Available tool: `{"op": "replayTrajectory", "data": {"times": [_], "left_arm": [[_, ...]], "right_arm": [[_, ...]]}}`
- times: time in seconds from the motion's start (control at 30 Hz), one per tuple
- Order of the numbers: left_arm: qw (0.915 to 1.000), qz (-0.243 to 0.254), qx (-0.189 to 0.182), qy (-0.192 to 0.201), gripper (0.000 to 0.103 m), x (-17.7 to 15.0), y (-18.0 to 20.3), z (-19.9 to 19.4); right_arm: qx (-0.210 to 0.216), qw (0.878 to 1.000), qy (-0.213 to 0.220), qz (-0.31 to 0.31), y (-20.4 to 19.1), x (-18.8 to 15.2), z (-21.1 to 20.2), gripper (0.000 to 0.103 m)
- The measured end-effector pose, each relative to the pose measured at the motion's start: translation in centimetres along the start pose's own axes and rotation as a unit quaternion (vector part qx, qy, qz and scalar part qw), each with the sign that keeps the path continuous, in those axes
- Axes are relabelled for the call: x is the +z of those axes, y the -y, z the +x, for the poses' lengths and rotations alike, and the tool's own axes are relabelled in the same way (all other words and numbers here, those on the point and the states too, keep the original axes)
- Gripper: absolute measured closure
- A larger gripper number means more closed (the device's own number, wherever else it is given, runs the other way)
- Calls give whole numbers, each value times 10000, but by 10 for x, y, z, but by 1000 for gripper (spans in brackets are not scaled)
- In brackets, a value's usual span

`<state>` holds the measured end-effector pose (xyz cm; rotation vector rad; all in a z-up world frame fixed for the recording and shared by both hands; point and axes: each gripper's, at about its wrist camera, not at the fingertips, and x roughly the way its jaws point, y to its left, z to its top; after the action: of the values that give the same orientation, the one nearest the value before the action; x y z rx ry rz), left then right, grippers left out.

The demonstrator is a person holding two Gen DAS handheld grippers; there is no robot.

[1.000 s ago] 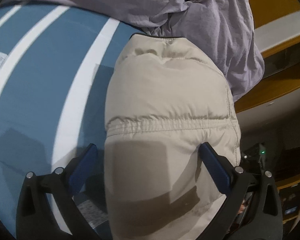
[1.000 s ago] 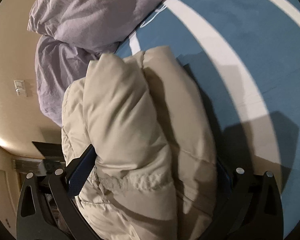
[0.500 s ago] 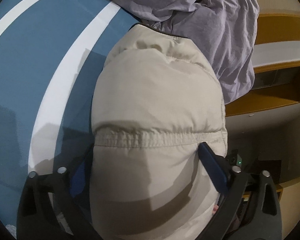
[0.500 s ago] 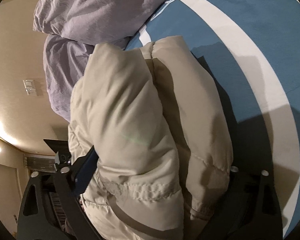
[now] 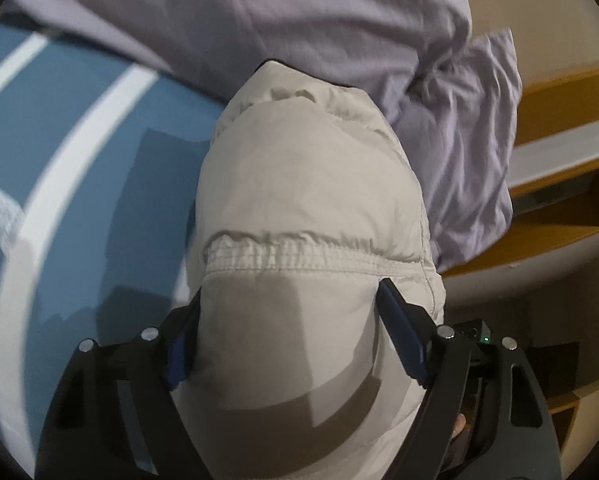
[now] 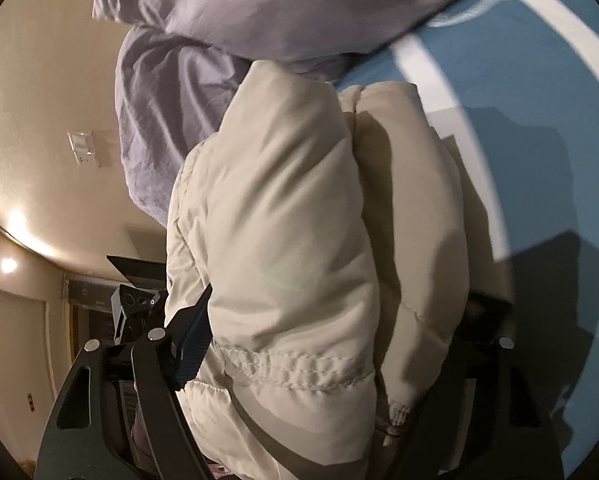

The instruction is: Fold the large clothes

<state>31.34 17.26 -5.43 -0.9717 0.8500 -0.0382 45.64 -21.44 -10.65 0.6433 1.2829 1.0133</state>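
Two tools squeeze one puffy cream quilted jacket [image 5: 311,208]: the left tool [image 5: 287,332] and right tool [image 6: 331,340] have just been closing on it. It sits on a blue, white-striped bed cover [image 5: 79,152], near rumpled lilac bedding [image 6: 187,92] and tan walls [image 6: 39,80].

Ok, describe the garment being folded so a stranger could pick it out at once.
Start at the blue bed cover with white stripes. Against its far edge sits a heap of lilac bedding, and in front of that lies the beige puffer jacket, bundled thick. Unlike the thin, wrinkled lilac cloth, it is quilted in puffy sections with a gathered elastic seam.
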Motion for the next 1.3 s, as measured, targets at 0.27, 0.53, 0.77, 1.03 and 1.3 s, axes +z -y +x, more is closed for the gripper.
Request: {"op": "replayTrajectory", "data": {"times": [0.27,0.53,0.77,1.03,1.3], "left_arm": [[9987,-152,379,306,20,30,-32,-3],[9909,387,1173,537,14,35,-15,-9],[9730,1208,1638,1087,14,34,32,-21],[9453,2308,1923,1274,14,9,88,8],[9315,2582,2220,1279,9,1,85,34]], "right_arm": [[-264,9996,-82,-46,-8,10,35,23],[-699,9975,53,-83,-9,11,4,16],[-1465,9827,1026,-482,-41,24,-32,16],[-2350,9355,1551,-2135,-118,20,13,17],[-2967,8873,1762,-3061,-122,8,57,36]]}}
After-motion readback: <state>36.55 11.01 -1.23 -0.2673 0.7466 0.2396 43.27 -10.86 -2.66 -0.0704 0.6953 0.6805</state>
